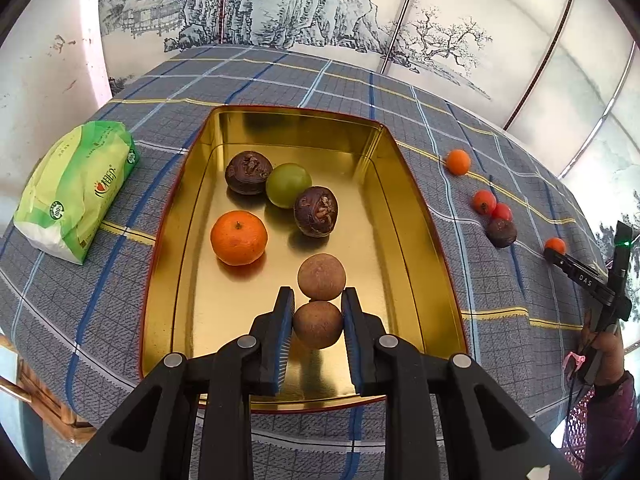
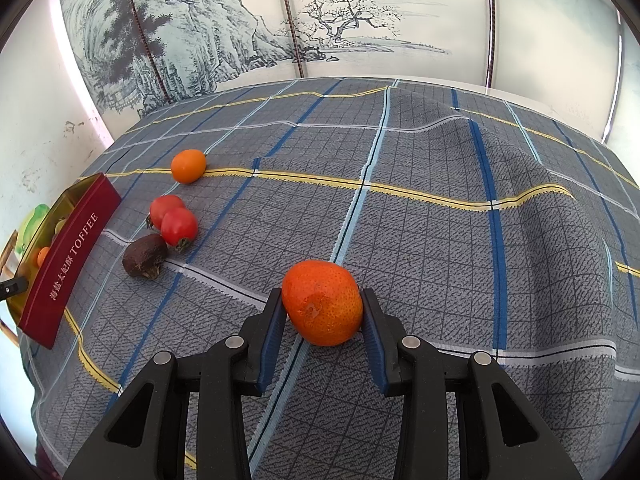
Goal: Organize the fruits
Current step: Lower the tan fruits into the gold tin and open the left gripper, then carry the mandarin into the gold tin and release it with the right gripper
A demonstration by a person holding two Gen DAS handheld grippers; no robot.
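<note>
My left gripper [image 1: 317,300] is shut on a round brown fruit [image 1: 318,325] over the near end of the gold tin [image 1: 416,216]. A second brown fruit [image 1: 321,277] lies just beyond its fingertips. Farther in the tin are a mandarin [image 1: 239,237], a green fruit [image 1: 289,185] and two dark wrinkled fruits [image 1: 248,172] [image 1: 316,211]. My right gripper [image 2: 322,296] is shut on a small orange fruit [image 2: 322,304] at the tablecloth. To its left on the cloth lie two red tomatoes [image 2: 176,222], a dark fruit [image 2: 145,256] and another orange fruit [image 2: 188,166].
A green tissue pack [image 1: 76,188] lies left of the tin. The tin's red outer wall [image 2: 72,256] stands at the left of the right wrist view. The checked tablecloth [image 2: 440,240] rises in folds at the right. A hand [image 1: 604,356] holds the right tool.
</note>
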